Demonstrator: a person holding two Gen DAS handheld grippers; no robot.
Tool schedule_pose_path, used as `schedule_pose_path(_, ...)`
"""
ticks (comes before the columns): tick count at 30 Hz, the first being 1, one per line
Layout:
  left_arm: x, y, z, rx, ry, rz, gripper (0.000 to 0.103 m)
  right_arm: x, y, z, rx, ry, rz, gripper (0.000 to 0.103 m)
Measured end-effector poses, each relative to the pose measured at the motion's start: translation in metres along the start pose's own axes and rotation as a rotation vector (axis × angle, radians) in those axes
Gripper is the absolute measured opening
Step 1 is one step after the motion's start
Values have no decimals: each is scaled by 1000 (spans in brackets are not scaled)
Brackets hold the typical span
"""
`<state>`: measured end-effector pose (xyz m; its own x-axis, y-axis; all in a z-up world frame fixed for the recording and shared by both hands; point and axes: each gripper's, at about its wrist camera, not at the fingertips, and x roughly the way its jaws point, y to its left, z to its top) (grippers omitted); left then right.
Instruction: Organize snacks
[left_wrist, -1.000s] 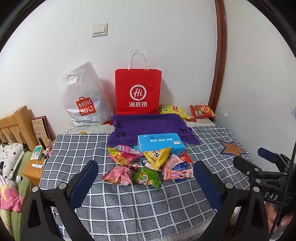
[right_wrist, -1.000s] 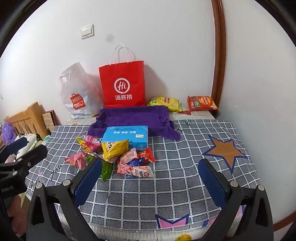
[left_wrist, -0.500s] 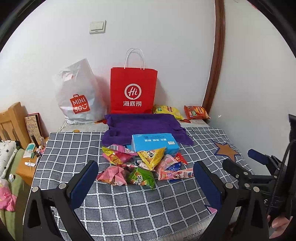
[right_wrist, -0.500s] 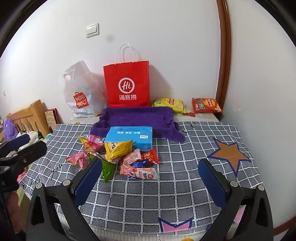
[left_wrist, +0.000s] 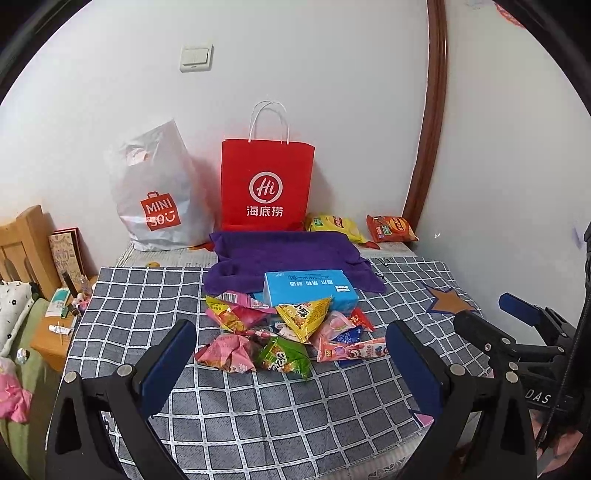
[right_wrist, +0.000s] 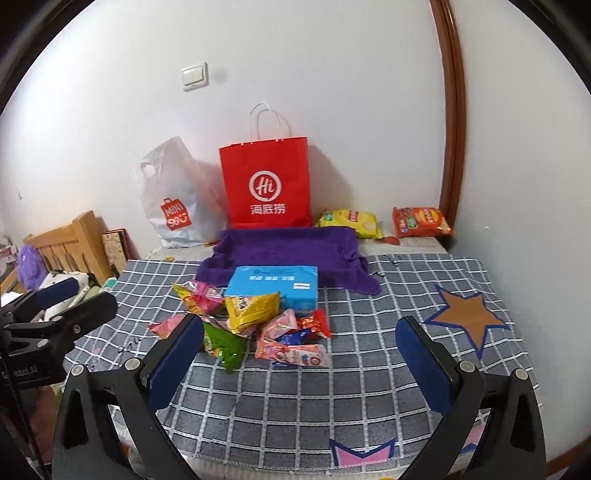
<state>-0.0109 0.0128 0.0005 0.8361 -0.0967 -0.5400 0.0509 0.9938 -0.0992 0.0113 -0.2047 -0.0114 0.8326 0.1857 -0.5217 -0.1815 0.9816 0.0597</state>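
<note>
A heap of small snack packets lies mid-table in front of a blue box: pink, yellow and green bags. A purple cloth lies behind the box. A red paper bag stands at the wall. My left gripper hovers open over the near table, nothing between its fingers. My right gripper is open too, to the right of the heap. Each gripper shows at the edge of the other's view.
A white plastic bag leans left of the red bag. A yellow chip bag and a red one lie at the back right. The checked tablecloth has a brown star. A bed and wooden nightstand stand left.
Both grippers rose slightly and drifted, so the table sits lower in the views. No snack moved. Both stay open.
</note>
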Motion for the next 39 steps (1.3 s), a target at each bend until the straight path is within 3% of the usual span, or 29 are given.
schedule_pose_path(16, -1, 0, 4, 1, -5, 34, 103, -4, -6, 0, 31, -7, -44, 103)
schedule_pose_path(26, -9, -1, 3, 22, -39, 16, 103, -6, -6, 0, 26, -23, -18, 103)
schedule_pose_path(39, 14, 9, 0, -5, -1, 19, 103, 15, -19, -6, 58, -1, -28, 103)
